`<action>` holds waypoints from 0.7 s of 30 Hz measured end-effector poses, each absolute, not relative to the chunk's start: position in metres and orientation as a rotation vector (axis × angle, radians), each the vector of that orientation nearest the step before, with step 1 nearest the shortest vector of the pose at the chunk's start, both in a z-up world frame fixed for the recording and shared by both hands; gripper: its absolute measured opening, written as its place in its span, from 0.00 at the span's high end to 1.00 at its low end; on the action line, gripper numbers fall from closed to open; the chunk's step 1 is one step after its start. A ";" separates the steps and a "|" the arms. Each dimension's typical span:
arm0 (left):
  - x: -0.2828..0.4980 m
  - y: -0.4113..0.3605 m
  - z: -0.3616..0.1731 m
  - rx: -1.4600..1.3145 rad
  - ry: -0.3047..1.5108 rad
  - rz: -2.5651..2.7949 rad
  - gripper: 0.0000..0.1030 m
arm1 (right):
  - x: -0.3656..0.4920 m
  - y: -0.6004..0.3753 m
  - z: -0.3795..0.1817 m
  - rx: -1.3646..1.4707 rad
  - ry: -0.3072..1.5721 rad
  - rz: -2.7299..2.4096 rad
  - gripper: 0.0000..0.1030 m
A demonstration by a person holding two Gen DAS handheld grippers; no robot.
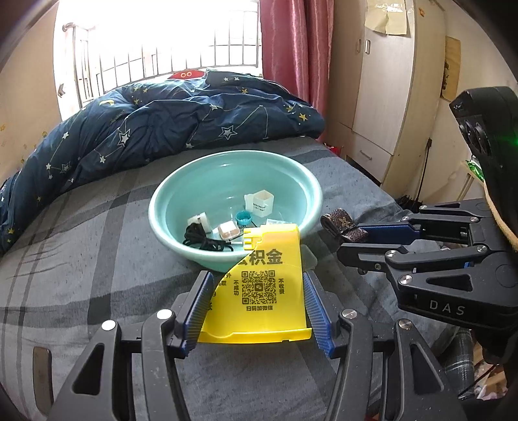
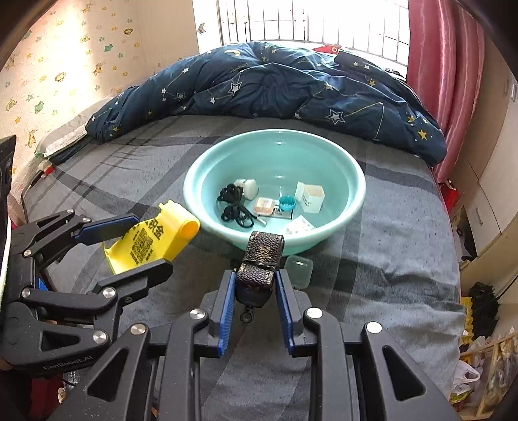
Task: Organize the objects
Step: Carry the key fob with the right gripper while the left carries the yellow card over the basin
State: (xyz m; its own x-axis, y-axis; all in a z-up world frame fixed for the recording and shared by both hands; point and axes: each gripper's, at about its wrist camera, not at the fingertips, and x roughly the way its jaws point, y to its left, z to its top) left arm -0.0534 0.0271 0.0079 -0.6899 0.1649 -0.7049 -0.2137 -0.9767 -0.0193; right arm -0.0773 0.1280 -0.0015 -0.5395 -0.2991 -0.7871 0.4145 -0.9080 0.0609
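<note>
Bedding first: grey plaid bed sheet covers the whole work surface; a dark blue star-print quilt lies bunched along the far edge, under the barred window. Pink curtain hangs at right; beige wardrobe stands beyond the bed's right side.

Round teal plastic basin sits mid-bed, between quilt and both grippers. Inside it: black coiled cord, white square slotted container, white round-headed plug-like item, small pinkish case, teal bottle cap, plus flat packets near the front wall; details too small to read. Clear, pale-green small plastic box lies on the sheet just outside the basin's near rim, right of the right gripper's fingers.

Left gripper: jaws about half spread, blue ribbed pads pressing both sides of a yellow plastic holder printed w/ black characters and a QR code. Holder's far end overlaps the basin's near rim in the left wrist view; contact cannot be told.

Right gripper: jaws pressed in tight, pinching a brown patterned leather key pouch w/ black edging; a small metal ring hangs below it. Pouch tip reaches the basin's near rim in the right wrist view.

Open sheet lies left and right of the basin. Grippers stand side by side, near each other, not touching.
</note>
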 end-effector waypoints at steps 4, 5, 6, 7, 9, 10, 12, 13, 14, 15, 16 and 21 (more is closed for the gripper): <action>-0.062 0.027 0.011 -1.118 0.099 2.708 0.41 | -0.087 0.127 0.002 1.205 0.185 -2.444 0.75; -0.065 0.028 0.012 -1.117 0.101 2.708 0.41 | -0.090 0.126 0.004 1.203 0.187 -2.445 0.75; -0.069 0.028 0.014 -1.117 0.104 2.707 0.41 | -0.092 0.126 0.005 1.201 0.187 -2.445 0.75; -0.072 0.028 0.015 -1.116 0.105 2.706 0.41 | -0.095 0.126 0.006 1.199 0.187 -2.445 0.75; -0.079 0.027 0.017 -1.115 0.109 2.705 0.41 | -0.102 0.124 0.008 1.195 0.189 -2.446 0.75; -0.082 0.027 0.017 -1.113 0.110 2.706 0.41 | -0.104 0.123 0.009 1.193 0.190 -2.447 0.75; -0.090 0.026 0.018 -1.111 0.112 2.707 0.41 | -0.112 0.122 0.010 1.187 0.192 -2.452 0.75; -0.093 0.025 0.018 -1.112 0.112 2.706 0.41 | -0.116 0.121 0.010 1.189 0.193 -2.453 0.75; -0.097 0.025 0.018 -1.113 0.113 2.706 0.41 | -0.122 0.120 0.009 1.192 0.195 -2.453 0.75; -0.101 0.024 0.018 -1.113 0.115 2.707 0.41 | -0.126 0.120 0.009 1.192 0.197 -2.455 0.75; -0.104 0.023 0.018 -1.114 0.116 2.708 0.41 | -0.130 0.120 0.009 1.194 0.198 -2.456 0.75; -0.124 0.018 0.013 -1.131 0.118 2.708 0.41 | -0.154 0.119 0.006 1.210 0.175 -2.455 0.75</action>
